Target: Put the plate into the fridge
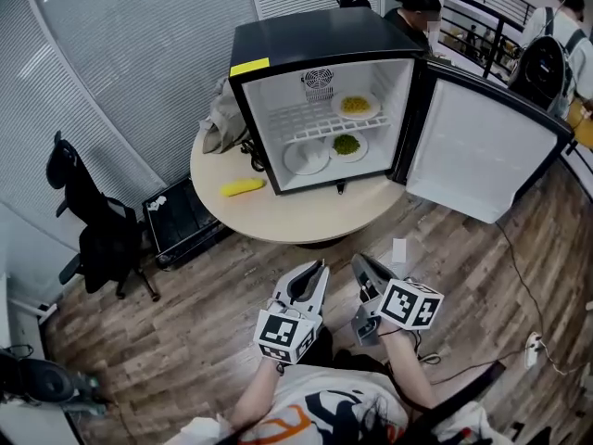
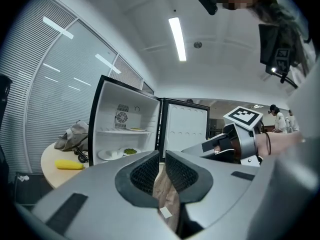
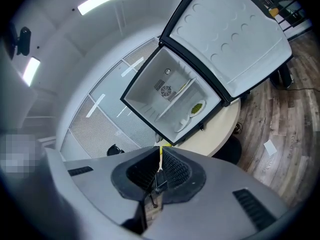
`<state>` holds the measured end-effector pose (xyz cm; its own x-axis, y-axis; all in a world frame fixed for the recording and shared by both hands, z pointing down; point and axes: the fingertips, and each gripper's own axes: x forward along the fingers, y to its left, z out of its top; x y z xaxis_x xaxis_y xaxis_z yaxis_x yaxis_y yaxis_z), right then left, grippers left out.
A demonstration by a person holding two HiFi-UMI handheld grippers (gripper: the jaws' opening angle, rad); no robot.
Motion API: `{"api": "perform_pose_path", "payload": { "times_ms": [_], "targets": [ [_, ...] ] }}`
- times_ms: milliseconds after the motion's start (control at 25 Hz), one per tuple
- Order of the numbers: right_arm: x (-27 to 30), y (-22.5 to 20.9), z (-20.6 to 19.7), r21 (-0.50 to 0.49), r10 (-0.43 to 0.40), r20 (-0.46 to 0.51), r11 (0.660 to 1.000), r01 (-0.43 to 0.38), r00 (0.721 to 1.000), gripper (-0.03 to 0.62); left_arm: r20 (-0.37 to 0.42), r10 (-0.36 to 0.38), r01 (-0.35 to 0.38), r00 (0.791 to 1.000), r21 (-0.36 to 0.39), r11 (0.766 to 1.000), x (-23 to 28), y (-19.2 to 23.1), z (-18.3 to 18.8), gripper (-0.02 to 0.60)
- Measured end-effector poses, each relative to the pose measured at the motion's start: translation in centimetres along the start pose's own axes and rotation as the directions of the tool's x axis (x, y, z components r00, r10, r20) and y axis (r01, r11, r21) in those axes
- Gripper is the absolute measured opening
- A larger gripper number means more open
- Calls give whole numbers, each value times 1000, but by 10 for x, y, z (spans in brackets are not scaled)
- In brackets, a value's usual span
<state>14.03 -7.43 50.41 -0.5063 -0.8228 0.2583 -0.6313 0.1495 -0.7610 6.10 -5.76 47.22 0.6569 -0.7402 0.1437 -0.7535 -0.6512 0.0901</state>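
A black mini fridge (image 1: 306,40) stands on a round table (image 1: 278,216) with its door (image 1: 482,146) swung open to the right. On the fridge floor lie a white plate (image 1: 306,158) and a plate of green food (image 1: 346,145). A plate of yellow food (image 1: 355,106) rests on the wire shelf. Both grippers hang low over the wooden floor, well short of the table. My left gripper (image 1: 320,267) (image 2: 162,153) has its jaws drawn almost together with nothing between them. My right gripper (image 1: 361,262) (image 3: 160,149) is shut and empty.
A yellow corn cob (image 1: 243,186) lies on the table left of the fridge, beside a grey cloth bundle (image 1: 222,119). A black office chair (image 1: 93,221) and a black case (image 1: 181,216) stand on the left. A paper scrap (image 1: 399,248) lies on the floor. People stand at the back right.
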Motion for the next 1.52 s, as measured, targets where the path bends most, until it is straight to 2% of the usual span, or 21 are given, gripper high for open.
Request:
{"api": "perform_pose_path", "payload": {
  "times_ms": [360,840,1200,1520],
  "targets": [
    [-36,9,-30,26,51,-26,998,-50,998,25,-26,-5,5,1000,12,1000,-29,-37,-16,48],
    [-46,16,-57,-14,65,-73,998,-66,995,21,-32,24,-23,999,31,999,-55,-47,-22,48],
    [-44,23,-55,-137,40,-95,989,-53,995,17,-14,57,-57,998,27,998,-65,-39,-18,48],
    [-49,23,-54,-185,30,-83,982,-45,996,17,3,62,-62,998,19,998,-68,-43,-15,48]
  ]
}}
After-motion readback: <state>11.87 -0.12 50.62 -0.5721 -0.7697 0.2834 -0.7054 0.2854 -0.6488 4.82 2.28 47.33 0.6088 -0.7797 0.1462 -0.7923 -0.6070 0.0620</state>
